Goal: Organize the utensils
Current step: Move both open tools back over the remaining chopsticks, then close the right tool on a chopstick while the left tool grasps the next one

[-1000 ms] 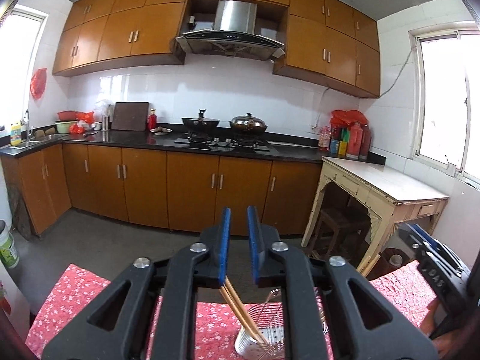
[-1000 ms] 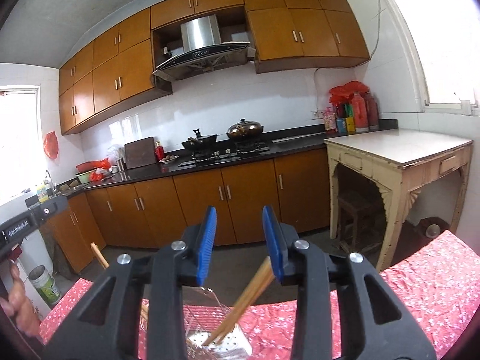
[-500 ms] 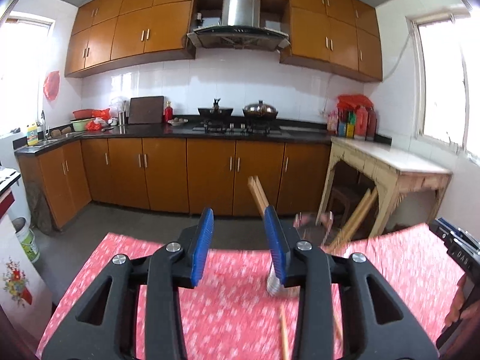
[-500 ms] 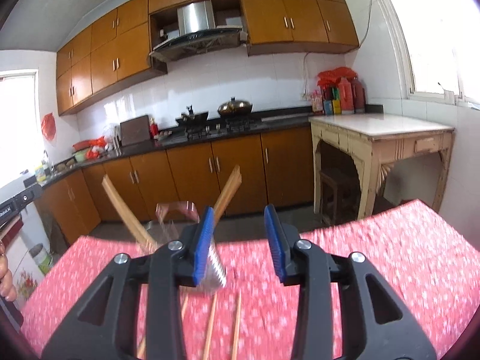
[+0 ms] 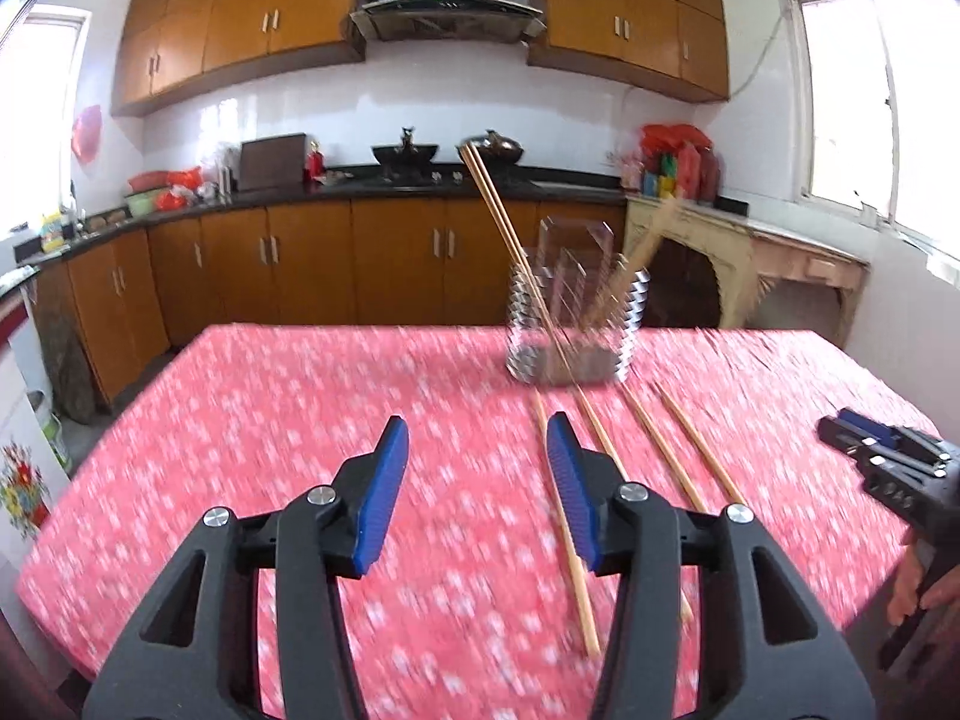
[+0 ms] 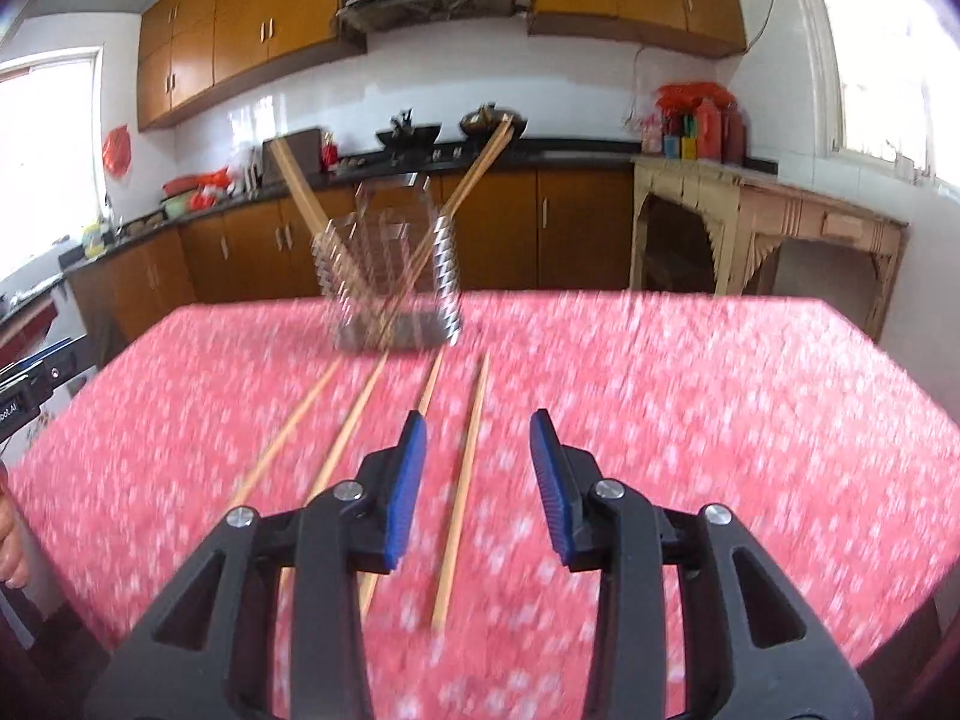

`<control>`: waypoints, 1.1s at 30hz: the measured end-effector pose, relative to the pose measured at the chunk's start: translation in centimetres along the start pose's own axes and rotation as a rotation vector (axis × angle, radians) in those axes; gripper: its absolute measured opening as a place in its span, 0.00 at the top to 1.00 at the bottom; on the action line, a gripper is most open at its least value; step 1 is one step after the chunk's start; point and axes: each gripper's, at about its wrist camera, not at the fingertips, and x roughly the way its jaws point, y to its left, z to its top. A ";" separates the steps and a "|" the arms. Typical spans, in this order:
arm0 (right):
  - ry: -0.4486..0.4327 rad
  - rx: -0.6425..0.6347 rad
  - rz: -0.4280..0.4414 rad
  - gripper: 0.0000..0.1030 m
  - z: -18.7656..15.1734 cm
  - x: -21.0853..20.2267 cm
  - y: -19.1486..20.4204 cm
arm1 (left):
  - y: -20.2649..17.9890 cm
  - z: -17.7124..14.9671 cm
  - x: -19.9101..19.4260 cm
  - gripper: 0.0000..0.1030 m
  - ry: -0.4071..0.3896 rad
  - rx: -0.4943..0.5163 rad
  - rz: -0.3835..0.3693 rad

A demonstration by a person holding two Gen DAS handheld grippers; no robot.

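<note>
Chopsticks [image 6: 459, 492] lie loose on a table [image 6: 690, 396] covered in a red flowered cloth, four of them side by side and pointing toward a wire utensil holder [image 6: 393, 276] at the table's far side. More chopsticks stand in that holder, leaning out to its left and right in a V. The left gripper [image 5: 477, 480] hangs above the cloth with its jaws apart and nothing between its blue pads; those jaws have just been opening. In its view the nearest loose chopstick [image 5: 567, 525] runs just beside and partly behind the right-hand finger [image 5: 570, 492]. The right gripper [image 6: 477, 480] is likewise parted and empty, one chopstick showing on the cloth in the gap between its pads, untouched. The same gripper shows at the right edge of the left wrist view, well apart from the left one. Both pictures are blurred over the cloth and the holder. Behind the table stand wooden kitchen cabinets [image 5: 396, 264].
</note>
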 end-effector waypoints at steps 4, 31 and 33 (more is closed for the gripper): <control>0.040 0.006 -0.004 0.65 -3.4 0.5 0.6 | -0.9 -2.9 -0.2 0.49 0.031 -0.012 -0.012; 0.064 -0.006 -0.053 0.80 -8.3 2.9 1.9 | -4.4 -9.2 2.4 0.50 0.124 -0.013 -0.042; 0.062 -0.003 -0.054 0.82 -8.3 3.0 2.1 | -4.8 -9.3 2.5 0.53 0.129 -0.001 -0.050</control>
